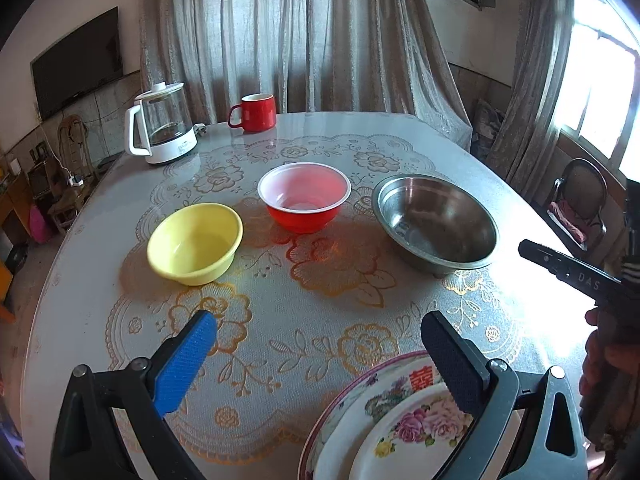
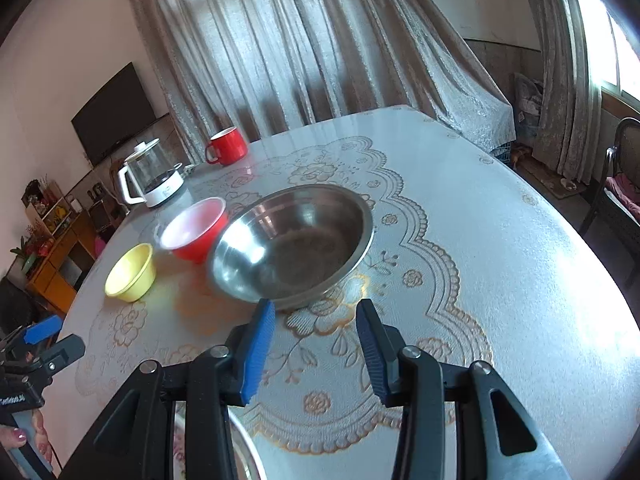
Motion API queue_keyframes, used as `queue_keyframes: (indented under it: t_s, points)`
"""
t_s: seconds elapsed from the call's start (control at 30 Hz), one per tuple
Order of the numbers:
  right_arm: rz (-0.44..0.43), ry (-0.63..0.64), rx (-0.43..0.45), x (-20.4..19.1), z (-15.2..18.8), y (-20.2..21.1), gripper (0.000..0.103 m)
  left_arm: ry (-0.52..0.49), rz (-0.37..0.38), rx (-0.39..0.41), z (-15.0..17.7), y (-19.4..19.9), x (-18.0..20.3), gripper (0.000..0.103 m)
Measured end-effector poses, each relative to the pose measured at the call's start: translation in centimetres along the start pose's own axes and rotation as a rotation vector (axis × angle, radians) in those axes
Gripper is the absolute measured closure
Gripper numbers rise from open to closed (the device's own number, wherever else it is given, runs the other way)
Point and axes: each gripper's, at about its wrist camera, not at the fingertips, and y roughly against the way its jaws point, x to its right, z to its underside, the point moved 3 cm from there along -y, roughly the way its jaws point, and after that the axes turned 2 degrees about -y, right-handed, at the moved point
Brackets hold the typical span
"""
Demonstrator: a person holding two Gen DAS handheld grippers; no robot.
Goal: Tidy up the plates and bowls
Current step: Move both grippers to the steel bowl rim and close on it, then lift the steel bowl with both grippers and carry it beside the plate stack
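Note:
Three bowls stand in a row on the table: a yellow bowl, a red bowl with a white inside and a larger steel bowl. Two flowered plates lie stacked at the near edge, under the right finger of my left gripper, which is wide open and holds nothing. My right gripper is open and empty, its tips just short of the steel bowl's near rim. One of its fingers shows at the right of the left wrist view.
A glass kettle on a white base and a red mug stand at the far left of the lace-patterned table. A chair stands off the right edge. Curtains hang behind.

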Motion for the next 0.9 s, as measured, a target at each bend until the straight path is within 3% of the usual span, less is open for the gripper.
queue_keyframes:
  t_s: [0.2, 0.47, 0.6, 0.9]
  points:
    - [0.011, -0.09, -0.038, 2.8, -2.8, -5.1, 0.061, 0.016, 0.06, -0.034, -2.9, -3.6, 1.1, 0.0]
    - [-0.075, -0.186, -0.067, 4.4, -3.6, -10.0, 0.061, -0.012, 0.104, -0.091, -6.1, -8.9, 3.2, 0.0]
    - [-0.091, -0.16, -0.089, 3.5, -3.1, -11.4, 0.072, -0.023, 0.119, -0.118, -6.9, -11.1, 4.2, 0.0]
    - [-0.136, -0.185, -0.081, 3.5, -1.9, -12.3, 0.077, -0.03, 0.163, -0.177, -7.3, -14.8, 5.3, 0.0]
